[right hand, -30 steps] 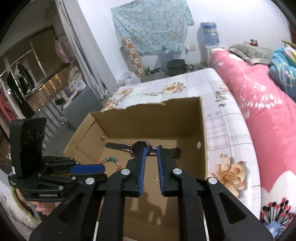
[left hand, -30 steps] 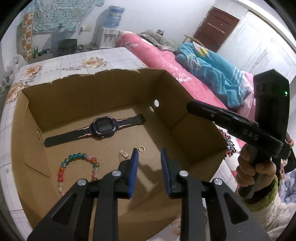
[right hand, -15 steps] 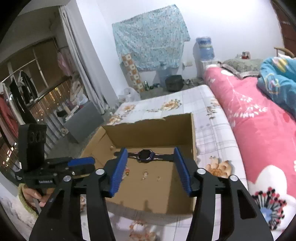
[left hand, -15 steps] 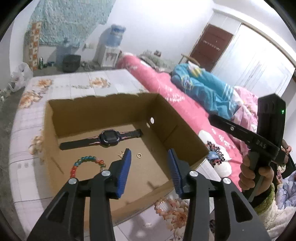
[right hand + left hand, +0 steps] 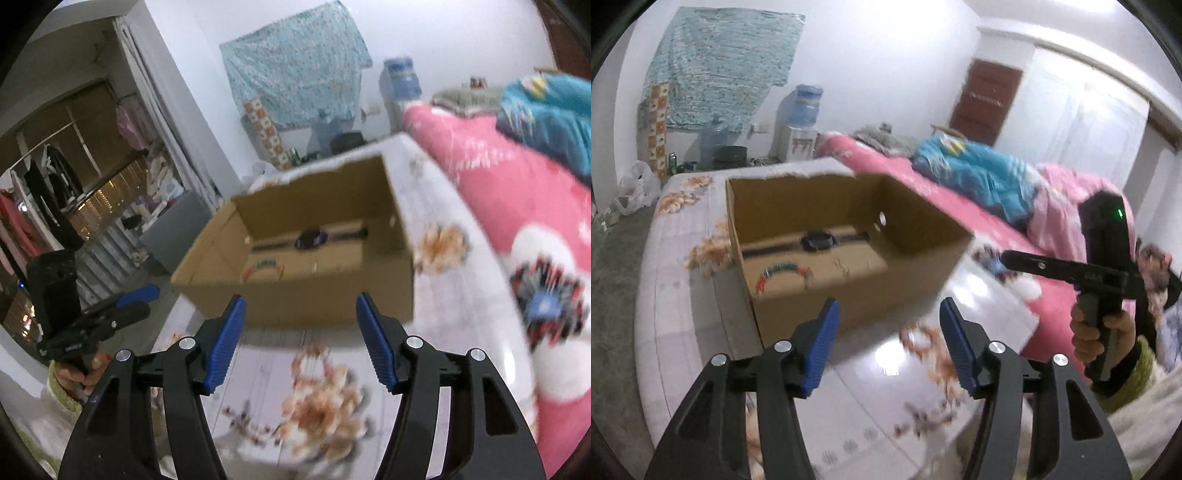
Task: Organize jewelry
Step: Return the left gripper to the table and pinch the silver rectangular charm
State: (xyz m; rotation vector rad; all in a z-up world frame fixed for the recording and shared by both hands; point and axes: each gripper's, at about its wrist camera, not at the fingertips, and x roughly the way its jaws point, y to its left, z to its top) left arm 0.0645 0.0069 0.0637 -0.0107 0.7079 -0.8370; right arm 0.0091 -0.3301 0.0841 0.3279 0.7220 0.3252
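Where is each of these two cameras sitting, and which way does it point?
Left wrist: rides the left gripper, looking over its open fingers at the cardboard box; the right gripper and hand show.
Right wrist: rides the right gripper, facing the box; the left gripper shows.
Shared: box, watch, bead bracelet.

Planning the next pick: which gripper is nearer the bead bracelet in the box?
Left, marginally. The left gripper hovers open before the cardboard box, nearer the bead bracelet; the right gripper sits further right.
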